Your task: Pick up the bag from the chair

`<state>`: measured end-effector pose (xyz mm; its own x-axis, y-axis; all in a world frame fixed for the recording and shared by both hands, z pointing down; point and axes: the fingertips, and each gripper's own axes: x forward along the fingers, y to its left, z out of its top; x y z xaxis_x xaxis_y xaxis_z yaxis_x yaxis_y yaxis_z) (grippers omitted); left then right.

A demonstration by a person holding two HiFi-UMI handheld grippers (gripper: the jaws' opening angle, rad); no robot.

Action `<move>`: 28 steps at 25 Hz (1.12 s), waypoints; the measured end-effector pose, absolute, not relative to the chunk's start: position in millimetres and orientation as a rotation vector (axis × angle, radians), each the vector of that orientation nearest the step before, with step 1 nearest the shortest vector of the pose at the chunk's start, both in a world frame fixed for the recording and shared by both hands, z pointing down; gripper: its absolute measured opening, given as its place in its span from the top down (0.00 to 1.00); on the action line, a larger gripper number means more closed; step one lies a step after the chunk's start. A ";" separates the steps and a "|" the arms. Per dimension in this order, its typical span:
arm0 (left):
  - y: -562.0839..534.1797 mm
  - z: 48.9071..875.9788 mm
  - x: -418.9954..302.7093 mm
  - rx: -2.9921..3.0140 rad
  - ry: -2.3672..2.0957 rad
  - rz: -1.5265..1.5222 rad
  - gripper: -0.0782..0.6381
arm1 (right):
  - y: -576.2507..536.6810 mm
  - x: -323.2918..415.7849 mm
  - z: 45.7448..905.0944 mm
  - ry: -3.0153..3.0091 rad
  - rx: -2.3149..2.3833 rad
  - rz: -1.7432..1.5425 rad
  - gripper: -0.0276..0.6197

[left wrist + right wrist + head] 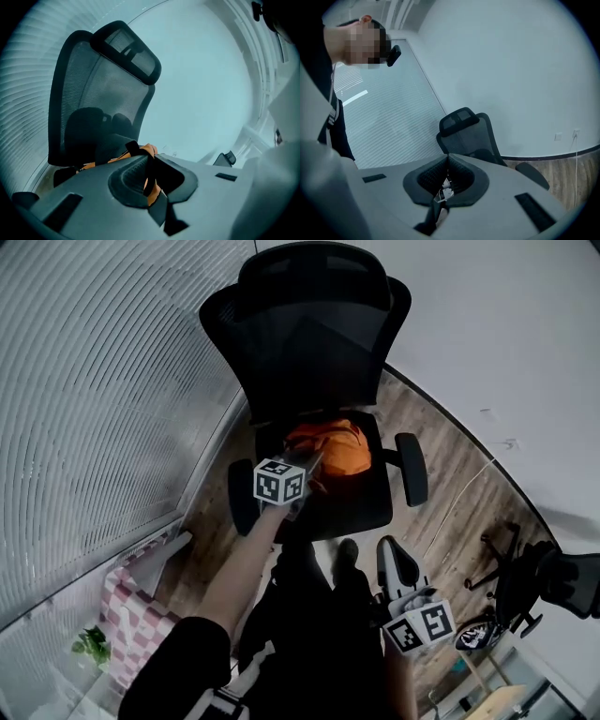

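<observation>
A black mesh office chair [314, 324] stands on the wooden floor [450, 493] by the wall, and the orange bag [330, 448] lies on its seat, towards the back. The left gripper [149, 164] reaches down to the bag with its jaws clamped on the bag's black strap [133, 146]. The right gripper [447, 165] hangs well back at the person's side, jaws pressed together with nothing between them.

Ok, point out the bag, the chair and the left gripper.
bag [333, 448]: head view, its orange top.
chair [314, 287]: head view, the headrest.
left gripper [150, 165]: left gripper view, where the jaws close on the bag.
</observation>
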<state>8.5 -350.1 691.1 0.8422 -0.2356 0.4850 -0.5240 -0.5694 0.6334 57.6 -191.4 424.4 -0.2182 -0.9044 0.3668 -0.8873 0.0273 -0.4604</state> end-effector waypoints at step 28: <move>-172.9 495.2 9.0 2.276 -0.760 -0.031 0.81 | -25.1 163.8 361.3 2.348 -1.719 -0.674 0.93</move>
